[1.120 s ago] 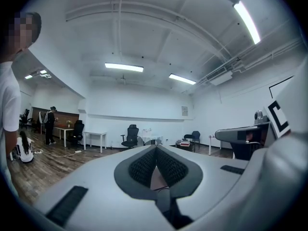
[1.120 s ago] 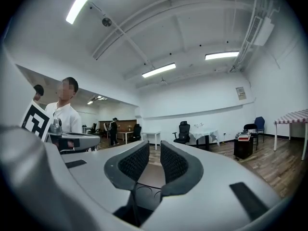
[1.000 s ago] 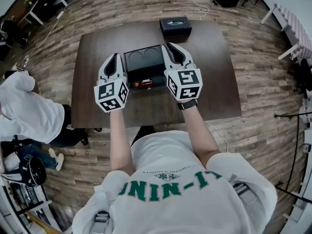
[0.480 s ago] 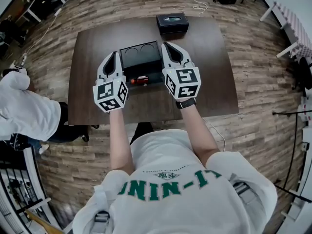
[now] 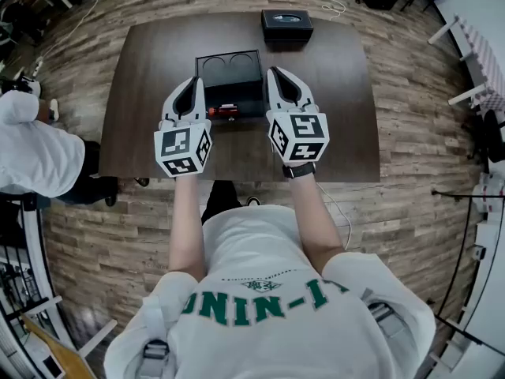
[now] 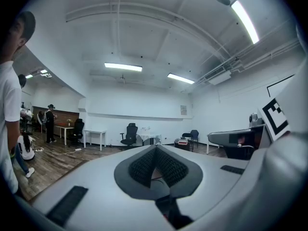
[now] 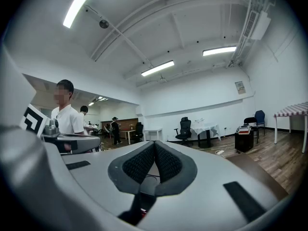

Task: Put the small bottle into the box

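Head view: your left hand-held gripper (image 5: 193,85) and right hand-held gripper (image 5: 274,76) are both pressed together, empty. Between them the bottle (image 5: 229,110) lies on its side, long axis left-right, slightly nearer your left, at the near edge of the box (image 5: 246,85).

Black box (image 5: 237,90), dark brown table (image 5: 335,121), seemingly red small bottle (image 5: 227,110)

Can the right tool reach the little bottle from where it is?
Probably yes: the small bottle lies close beside the right tool with nothing between them, though its shut jaws would need opening.
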A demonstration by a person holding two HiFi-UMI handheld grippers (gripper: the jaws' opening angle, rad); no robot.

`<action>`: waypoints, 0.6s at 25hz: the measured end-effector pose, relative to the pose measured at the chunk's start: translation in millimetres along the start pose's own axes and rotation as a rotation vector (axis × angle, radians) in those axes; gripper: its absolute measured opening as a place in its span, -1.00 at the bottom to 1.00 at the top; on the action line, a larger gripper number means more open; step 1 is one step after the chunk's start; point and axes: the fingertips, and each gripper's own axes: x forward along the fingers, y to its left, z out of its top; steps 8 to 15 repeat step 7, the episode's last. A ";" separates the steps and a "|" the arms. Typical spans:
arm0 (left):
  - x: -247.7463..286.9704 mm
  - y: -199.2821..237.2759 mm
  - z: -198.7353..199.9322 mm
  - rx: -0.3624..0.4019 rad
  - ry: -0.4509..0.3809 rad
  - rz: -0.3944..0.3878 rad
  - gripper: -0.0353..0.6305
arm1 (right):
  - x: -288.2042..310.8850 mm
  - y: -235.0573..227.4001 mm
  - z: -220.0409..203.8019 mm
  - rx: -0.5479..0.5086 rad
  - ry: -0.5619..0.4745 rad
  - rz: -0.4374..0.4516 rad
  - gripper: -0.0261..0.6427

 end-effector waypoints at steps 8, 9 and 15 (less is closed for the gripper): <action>-15.0 10.4 7.7 0.006 -0.025 0.030 -0.85 | -9.1 16.3 -0.1 0.006 -0.015 0.045 -0.87; -15.0 10.4 7.7 0.006 -0.025 0.030 -0.85 | -9.1 16.3 -0.1 0.006 -0.015 0.045 -0.87; -15.0 10.4 7.7 0.006 -0.025 0.030 -0.85 | -9.1 16.3 -0.1 0.006 -0.015 0.045 -0.87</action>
